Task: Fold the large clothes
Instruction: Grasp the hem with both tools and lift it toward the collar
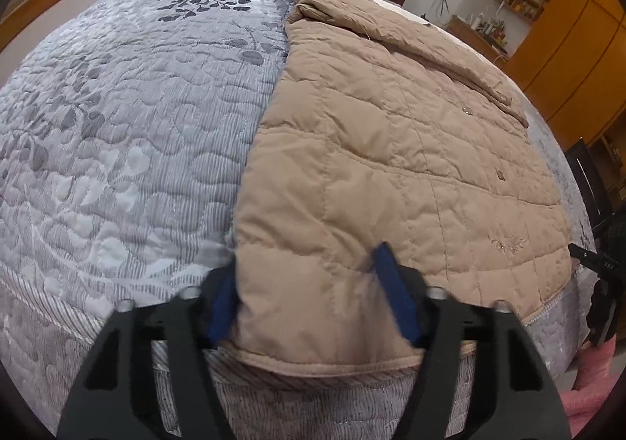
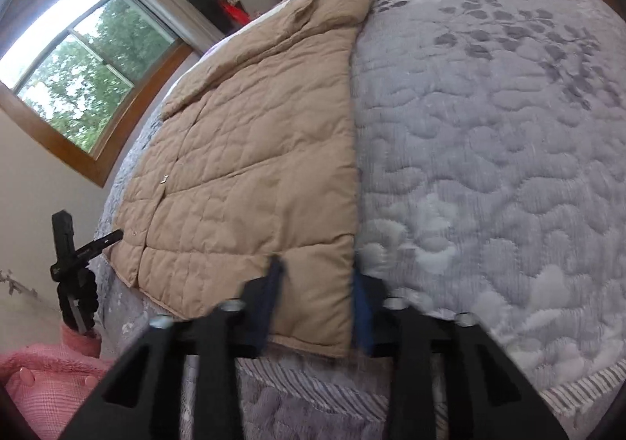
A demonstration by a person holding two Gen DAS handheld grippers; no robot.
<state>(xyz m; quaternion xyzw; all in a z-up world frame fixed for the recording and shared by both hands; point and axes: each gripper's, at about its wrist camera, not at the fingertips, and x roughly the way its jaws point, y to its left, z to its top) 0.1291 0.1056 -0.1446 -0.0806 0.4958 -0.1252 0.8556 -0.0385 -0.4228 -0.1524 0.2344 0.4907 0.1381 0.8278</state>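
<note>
Tan quilted coat point(image 1: 391, 127) lying flat on grey leaf-print bedspread point(image 1: 117, 127), filling the right half of the left wrist view and the middle left of the right wrist view; near hem just short of the bed edge at the bottom of both frames; lots of bare bedspread beside the coat. Left gripper point(image 1: 309, 295) at the bottom centre, blue pads point(image 1: 395, 295) on either side of the coat's near corner, cloth bunched between them; gripping or only close, cannot tell. Right gripper point(image 2: 317, 303) at the bottom centre of its view, blurred, pads close on the other hem corner; pinching or not, cannot tell. Far collar end small and hard to make out; pink cloth point(image 2: 43, 377) cut off at lower left; tiny white letters on the far gripper, too small to read.
</note>
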